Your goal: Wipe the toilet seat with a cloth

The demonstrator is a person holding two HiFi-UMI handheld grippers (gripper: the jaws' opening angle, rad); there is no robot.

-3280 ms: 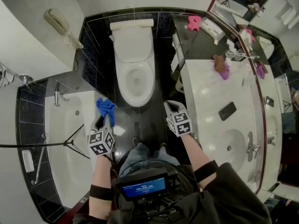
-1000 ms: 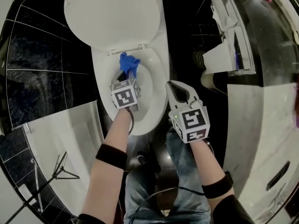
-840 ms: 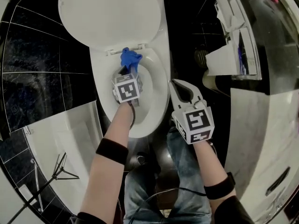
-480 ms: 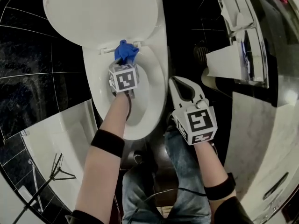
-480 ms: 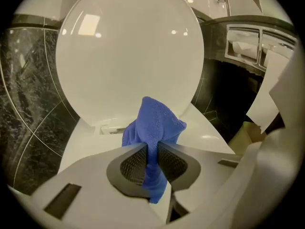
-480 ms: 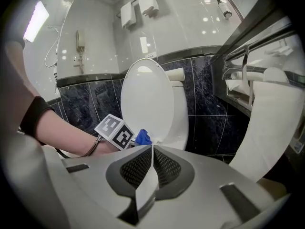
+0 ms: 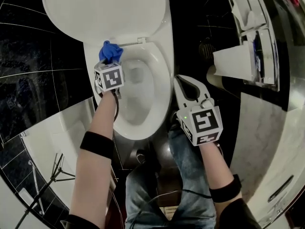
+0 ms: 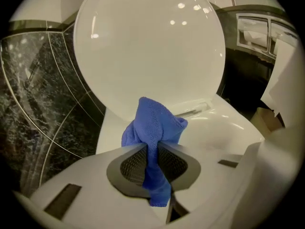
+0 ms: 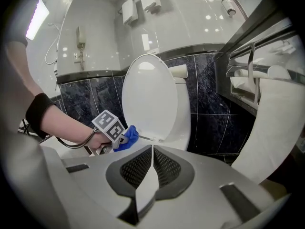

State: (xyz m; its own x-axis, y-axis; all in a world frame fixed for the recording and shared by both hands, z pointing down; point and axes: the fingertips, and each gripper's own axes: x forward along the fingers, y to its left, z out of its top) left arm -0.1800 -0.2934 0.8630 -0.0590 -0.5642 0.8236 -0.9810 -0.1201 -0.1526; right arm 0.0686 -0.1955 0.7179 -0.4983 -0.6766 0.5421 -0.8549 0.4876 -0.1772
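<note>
**A:** Cloth, how's it look?

**B:** It's a bunched blue terry cloth [image 7: 110, 51], pinched in my left hand-held gripper [image 7: 108, 61]. The jaws are clamped on its middle, w/ a puff above the pads and a short tail below. It's at the back-left of the white oval toilet seat [image 7: 162, 80], right under the raised white plastic lid [image 7: 105, 8]. Can't tell if it's pressing on the rim.

**A:** Any change vs half a sec ago?

**B:** Yes, it was mid-rear by the hinge and now it's further left along the rim. My right hand-held gripper [image 7: 177, 79] is approx where it was, jaws together w/ nothing in them, beside the seat's right edge.

**A:** What's around?

**B:** Glossy black marble tiles [image 7: 43, 66] on both sides and a white tub [image 7: 43, 142] lower left. White paper [image 7: 228, 61] hangs at right, w/ a pale stone bench [image 7: 271, 137] below it. The lid stands close behind the cloth.
</note>
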